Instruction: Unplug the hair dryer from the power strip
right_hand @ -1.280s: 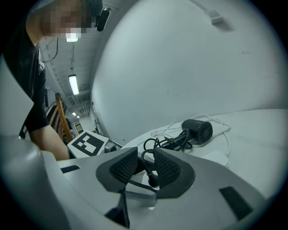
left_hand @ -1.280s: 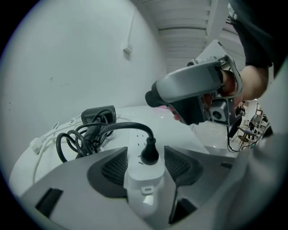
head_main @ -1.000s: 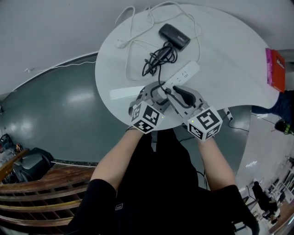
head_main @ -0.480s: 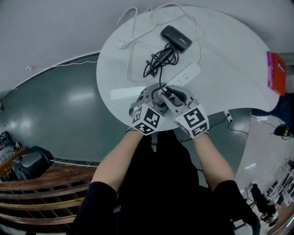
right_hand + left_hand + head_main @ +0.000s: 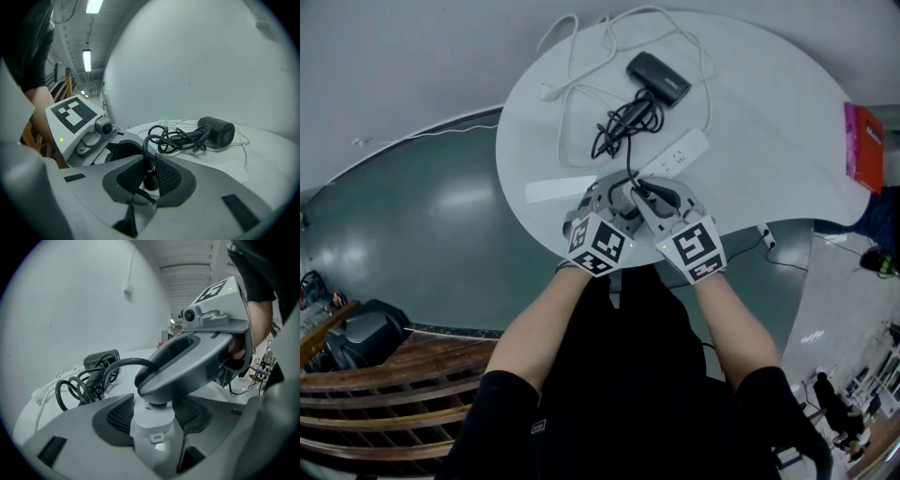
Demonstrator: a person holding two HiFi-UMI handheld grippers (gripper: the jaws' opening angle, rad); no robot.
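Right gripper [image 5: 643,191] is clenched on the black plug [image 5: 149,179]. Its meshed pads press both sides of the plug where the cord leaves it. Left gripper [image 5: 153,414] is clamped on the near end of the white power strip [image 5: 677,153], with the strip's rounded white casing wedged between its jaws. The two grippers meet nose to nose at the near edge of the round white table [image 5: 769,103], the right one's jaw lying across the top of the left one's.

The hair dryer [image 5: 657,77] is small, black and stubby, with a grilled round end. It lies on its side at 12 o'clock from the grippers, well apart from them. Its black cord [image 5: 623,122] is bunched in loose loops between the dryer and the plug. The power strip runs from the grippers towards 2 o'clock. The pads cover the joint, so whether the plug's pins are seated in the strip is hard to make out.

By count there are two grippers, one hair dryer, one plug and one power strip. A thin white cable [image 5: 572,56] loops round the far side of the table, a flat white piece [image 5: 558,190] lies at 9 o'clock from the grippers, and a red box [image 5: 862,145] sits at the table's 3 o'clock rim.
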